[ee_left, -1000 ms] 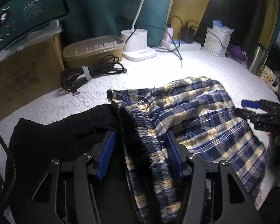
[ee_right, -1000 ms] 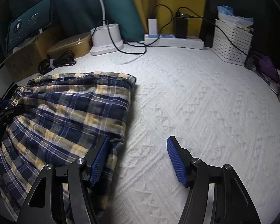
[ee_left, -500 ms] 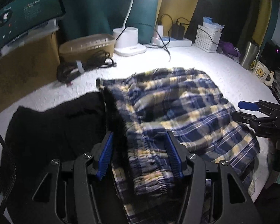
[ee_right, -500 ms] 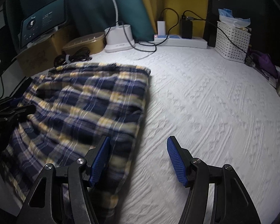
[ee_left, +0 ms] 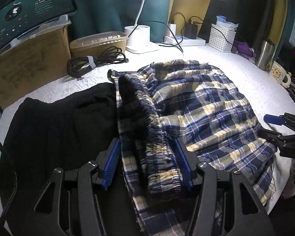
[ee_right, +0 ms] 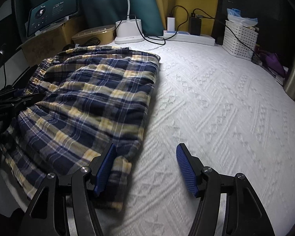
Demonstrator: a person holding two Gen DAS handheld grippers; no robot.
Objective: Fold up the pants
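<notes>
Counter [ee_right: 216, 102]: white textured cover, and the biggest open stretch is to my right of the plaid pants [ee_right: 92, 98]; I judge that is the room for any swing or smoothing.
Pants: lying folded on the counter's left half, their straight folded side running up the middle of the right wrist view; the near end droops over the counter's front edge.
Black garment [ee_left: 55, 122]: touching the pants on their left, so there is little room that way.
Back clutter: cable bundle [ee_left: 94, 62], lamp base [ee_left: 137, 37] and white basket [ee_left: 223, 37] line the far edge, apart from the cloth.
Step, as I judge it: one fold down, waistband end being laid or tidied before the next fold.
My left hand-held gripper [ee_left: 147, 165]: half wide, the gathered waistband [ee_left: 147, 122] between the pads; I cannot tell whether they press on it.
My right hand-held gripper [ee_right: 145, 169]: wide and empty, its left pad over the pants' near corner.
Next move: I think it calls for a grip on that near corner, kept level, clear of the front drop.
</notes>
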